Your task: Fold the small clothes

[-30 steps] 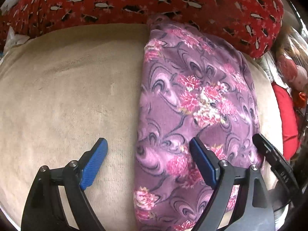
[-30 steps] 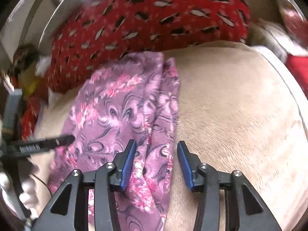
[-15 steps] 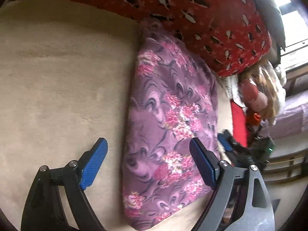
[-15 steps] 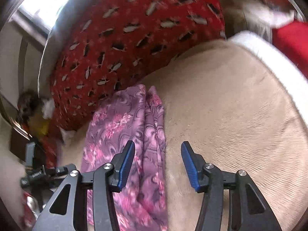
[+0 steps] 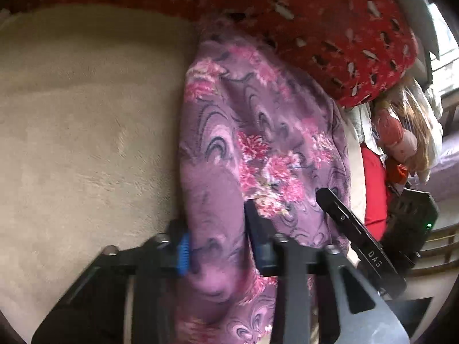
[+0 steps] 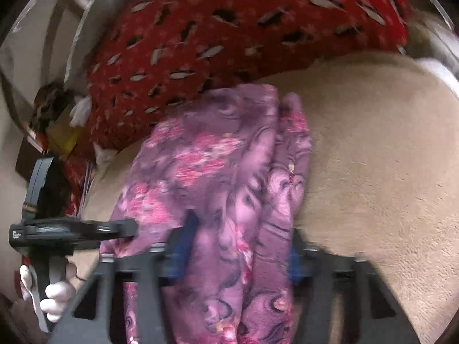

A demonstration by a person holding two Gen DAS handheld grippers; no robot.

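Garment [image 5: 258, 149] lengthwise toward red pillow [image 5: 330, 28]

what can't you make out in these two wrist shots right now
- Left wrist view: the near end of the purple floral garment runs off the bottom edge, partly behind the left gripper.
- Right wrist view: motion blur smears the right gripper, so how firmly its jaws pinch the fabric is unclear.
- Both views: what kind of garment it is; folds hide its shape.

1. The purple floral garment [image 5: 258, 149] is soft, matt cloth.
2. The beige blanket [image 5: 86, 132] under it looks plush, with a rough nap.
3. At twelve o'clock, the red patterned pillow [image 6: 229, 34] is matt fabric.
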